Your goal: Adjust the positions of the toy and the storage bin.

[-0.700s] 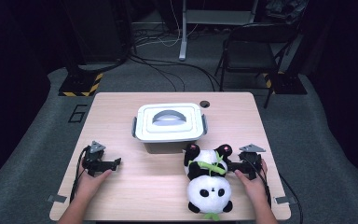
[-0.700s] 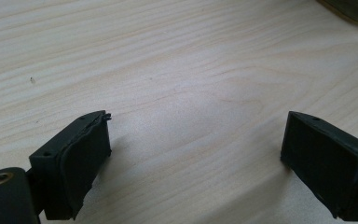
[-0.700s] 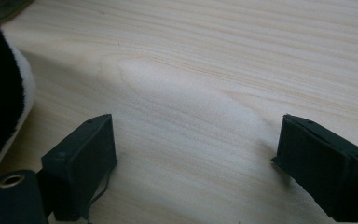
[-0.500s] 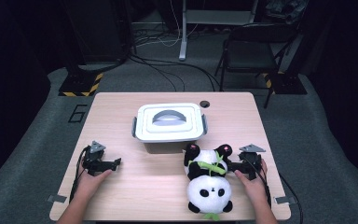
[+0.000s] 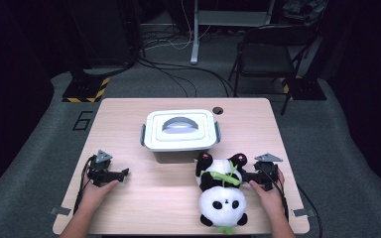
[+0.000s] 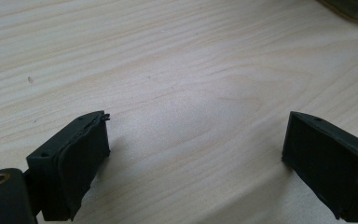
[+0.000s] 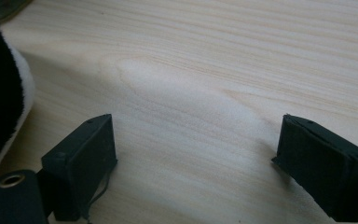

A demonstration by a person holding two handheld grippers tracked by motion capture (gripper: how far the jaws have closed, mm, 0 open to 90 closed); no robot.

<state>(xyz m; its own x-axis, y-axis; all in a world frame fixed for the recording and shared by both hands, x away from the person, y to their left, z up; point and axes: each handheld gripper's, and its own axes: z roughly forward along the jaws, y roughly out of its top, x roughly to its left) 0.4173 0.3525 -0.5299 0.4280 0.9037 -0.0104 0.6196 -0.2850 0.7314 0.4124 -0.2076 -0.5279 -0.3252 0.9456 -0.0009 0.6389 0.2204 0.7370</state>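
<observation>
A black-and-white plush panda (image 5: pixel 222 191) with a green bamboo sprig lies on its back at the table's front right, head toward the person. My right gripper (image 5: pixel 248 175) rests just right of the panda, pointing at it, jaws open over bare wood (image 7: pixel 196 154); the panda's fur (image 7: pixel 2 88) shows at that view's left edge. My left gripper (image 5: pixel 124 173) lies on the front left of the table, open, with only tabletop between its jaws (image 6: pixel 196 158). A white lidded box (image 5: pixel 179 130) with a grey handle stands mid-table.
The light wooden table (image 5: pixel 144 198) has a round cable hole (image 5: pixel 218 110) at the back right. Beyond it are a folding chair (image 5: pixel 273 54), floor cables and a black-yellow striped base (image 5: pixel 82 91). Cables trail from both grippers.
</observation>
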